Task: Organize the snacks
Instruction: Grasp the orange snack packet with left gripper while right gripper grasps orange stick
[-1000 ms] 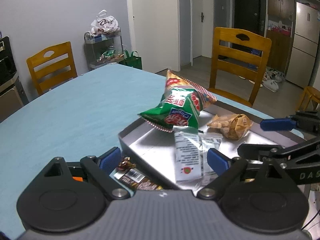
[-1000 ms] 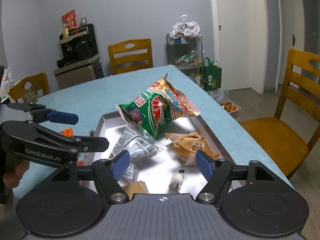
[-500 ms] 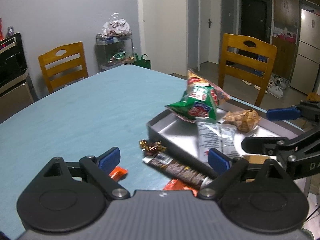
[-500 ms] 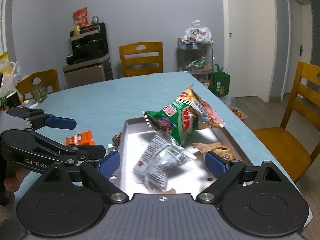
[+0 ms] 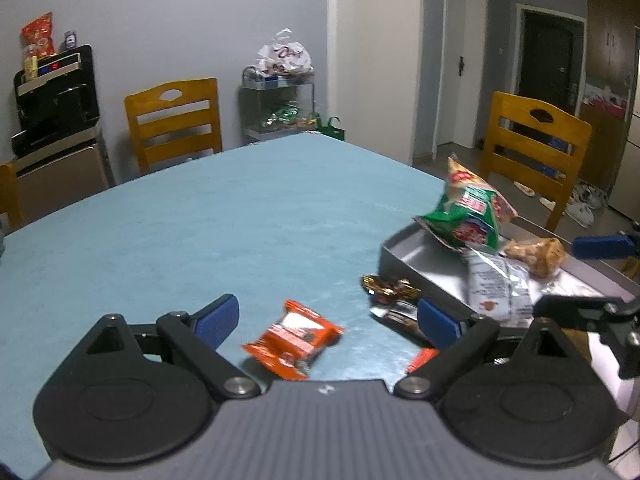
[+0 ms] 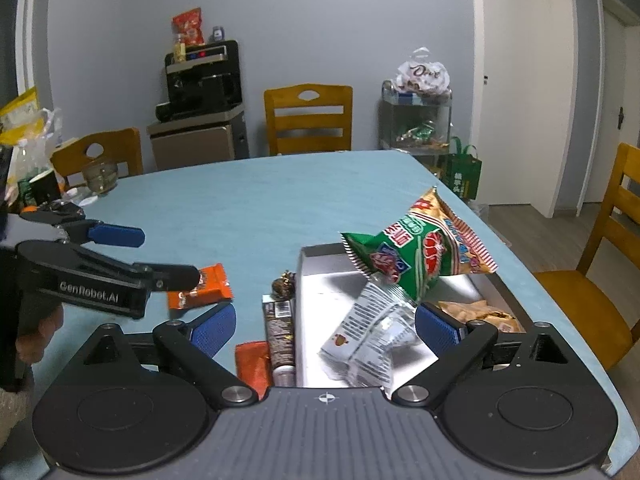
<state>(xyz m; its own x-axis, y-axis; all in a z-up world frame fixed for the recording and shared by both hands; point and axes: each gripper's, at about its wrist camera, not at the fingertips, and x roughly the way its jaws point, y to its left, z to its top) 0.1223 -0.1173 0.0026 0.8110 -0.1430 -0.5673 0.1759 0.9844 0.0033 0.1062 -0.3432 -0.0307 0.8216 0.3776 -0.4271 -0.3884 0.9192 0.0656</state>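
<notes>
Both grippers hang over the bench (image 5: 240, 216) with jaws wide apart, holding nothing: the left gripper (image 5: 328, 318) above an orange packet (image 5: 294, 338), the right gripper (image 6: 325, 326), jaws just opened, near the tray (image 6: 306, 268) of snacks.

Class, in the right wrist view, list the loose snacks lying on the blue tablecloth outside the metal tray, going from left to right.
Orange rectangular wrapped snack → crumpled red-orange foil wrapper → dark chocolate bar lying lengthwise against the tray.

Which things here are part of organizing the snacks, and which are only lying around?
Job: silver metal tray; green-and-red chip bag; clear silver printed packet; orange snack wrapper; dark chocolate bar.
Lying about: wooden chair; black coffee machine; glass jar.
</notes>
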